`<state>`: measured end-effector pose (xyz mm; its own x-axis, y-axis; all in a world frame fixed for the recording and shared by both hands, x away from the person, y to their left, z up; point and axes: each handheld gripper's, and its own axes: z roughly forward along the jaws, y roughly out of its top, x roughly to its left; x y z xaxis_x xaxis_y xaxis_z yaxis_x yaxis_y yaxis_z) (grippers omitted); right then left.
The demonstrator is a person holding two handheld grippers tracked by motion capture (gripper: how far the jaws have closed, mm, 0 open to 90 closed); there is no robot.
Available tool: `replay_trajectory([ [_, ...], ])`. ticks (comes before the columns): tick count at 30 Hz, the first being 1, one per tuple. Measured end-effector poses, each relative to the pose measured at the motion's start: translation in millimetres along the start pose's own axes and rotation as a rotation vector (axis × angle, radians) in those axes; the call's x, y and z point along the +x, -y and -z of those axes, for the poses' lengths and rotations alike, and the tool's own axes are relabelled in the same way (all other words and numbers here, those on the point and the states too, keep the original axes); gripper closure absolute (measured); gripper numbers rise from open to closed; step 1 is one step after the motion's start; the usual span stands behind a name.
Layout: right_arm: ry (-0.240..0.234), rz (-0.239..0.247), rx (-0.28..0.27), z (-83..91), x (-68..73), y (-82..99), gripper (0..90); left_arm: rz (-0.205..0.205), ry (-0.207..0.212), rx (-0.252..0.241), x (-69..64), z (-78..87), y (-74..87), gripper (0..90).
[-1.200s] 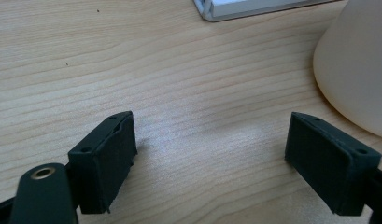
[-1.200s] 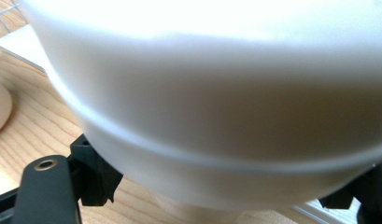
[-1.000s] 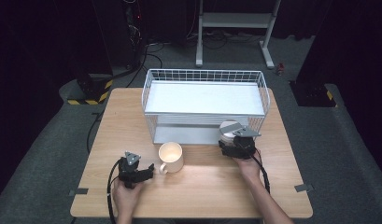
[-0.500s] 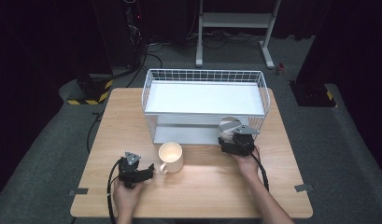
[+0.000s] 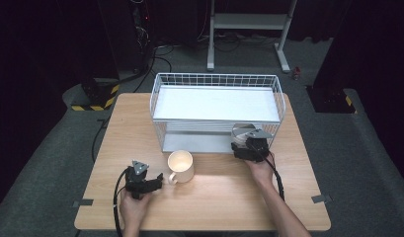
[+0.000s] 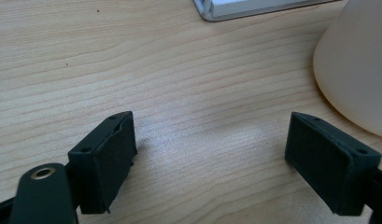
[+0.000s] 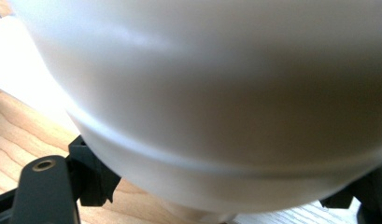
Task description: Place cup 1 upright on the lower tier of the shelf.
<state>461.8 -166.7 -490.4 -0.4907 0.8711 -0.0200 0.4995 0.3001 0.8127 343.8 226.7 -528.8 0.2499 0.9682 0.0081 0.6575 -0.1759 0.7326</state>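
A cream mug (image 5: 181, 166) stands on the wooden table (image 5: 214, 197) in front of a white wire basket (image 5: 217, 101). In the high view my left gripper (image 5: 159, 180) lies just left of the mug's handle. Its jaws are open with bare wood between them, and in the left gripper view (image 6: 212, 126) the mug (image 6: 357, 70) rises at the right. My right gripper (image 5: 243, 143) is at the basket's front right corner. A white bowl (image 7: 216, 93) spans the gap between its two jaws (image 7: 221, 186), and in the high view the bowl (image 5: 240, 130) sits against the basket wire.
The basket has a white floor and takes up the far middle of the table. Its near corner (image 6: 254, 7) is ahead of my left gripper. Cables trail from both grippers toward the table's front edge. A dark floor and a metal stand (image 5: 249, 29) lie beyond.
My right gripper has moved a little away from the person toward the basket, carrying the bowl with it. The left gripper and the mug have stayed put.
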Motion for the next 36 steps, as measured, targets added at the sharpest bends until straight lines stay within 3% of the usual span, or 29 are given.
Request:
replay_trajectory([
  [18, -0.012, -0.009, 0.019, 11.0, 0.1, 11.5, 14.8, 0.0, 0.0, 0.0, 0.0, 0.0, 0.0, 16.6],
  [24, 0.015, -0.016, 0.006, 18.3, 3.2, 17.7, 23.1, 0.0, 0.0, 0.0, 0.0, 0.0, 0.0, 16.6],
  [36, 0.022, -0.015, 0.008, 15.1, 2.9, 19.9, 25.7, 0.0, 0.0, 0.0, 0.0, 0.0, 0.0, 16.6],
])
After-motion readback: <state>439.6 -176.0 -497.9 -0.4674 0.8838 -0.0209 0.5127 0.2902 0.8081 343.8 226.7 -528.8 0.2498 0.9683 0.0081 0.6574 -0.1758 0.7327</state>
